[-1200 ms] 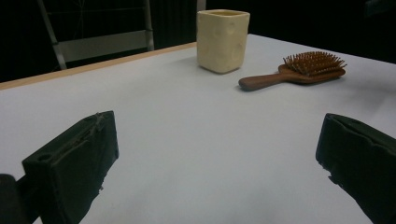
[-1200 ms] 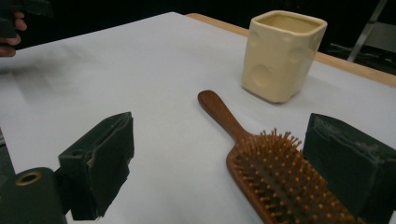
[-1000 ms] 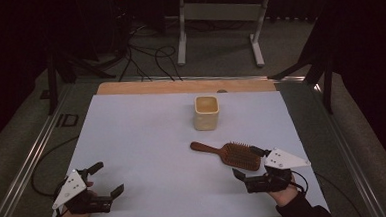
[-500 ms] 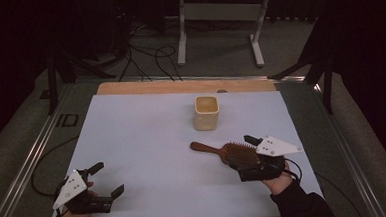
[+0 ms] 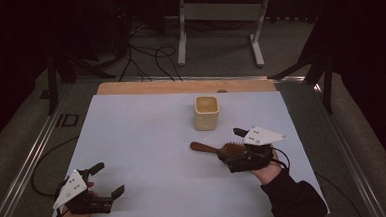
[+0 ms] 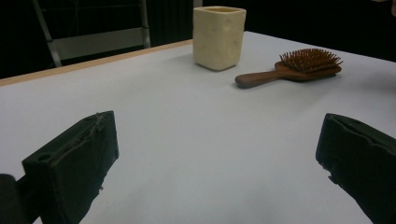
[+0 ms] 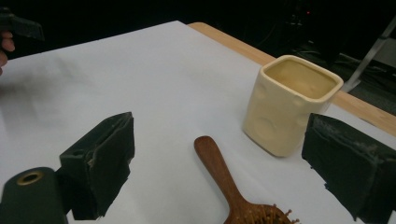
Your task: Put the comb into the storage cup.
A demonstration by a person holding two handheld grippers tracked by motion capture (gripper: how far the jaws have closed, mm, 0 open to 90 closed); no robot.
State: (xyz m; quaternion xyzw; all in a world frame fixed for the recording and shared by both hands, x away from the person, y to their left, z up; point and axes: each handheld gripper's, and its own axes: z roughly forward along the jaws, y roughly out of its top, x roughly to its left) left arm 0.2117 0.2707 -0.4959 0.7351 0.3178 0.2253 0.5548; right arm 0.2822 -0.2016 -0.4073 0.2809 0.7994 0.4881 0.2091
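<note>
One table, two grippers, one cup and one hairbrush are sharing this moment.

The white table [image 5: 147, 141] is carrying everything (a wooden strip edges its far side). The right gripper [image 5: 228, 149] is hovering with its jaws spread wide, holding nothing, straddling the bristled head of the single wooden hairbrush [image 5: 218, 149]; in the right gripper view the brush handle [image 7: 217, 163] is lying between the two jaws and pointing away from them. The left gripper [image 5: 109, 180] is sitting near the table's front corner, jaws likewise parted wide and gripping nothing, with bare table between them. The one cream cup [image 5: 206, 112] is standing upright just beyond the right gripper, near the brush handle, and well ahead of the left gripper.
</note>
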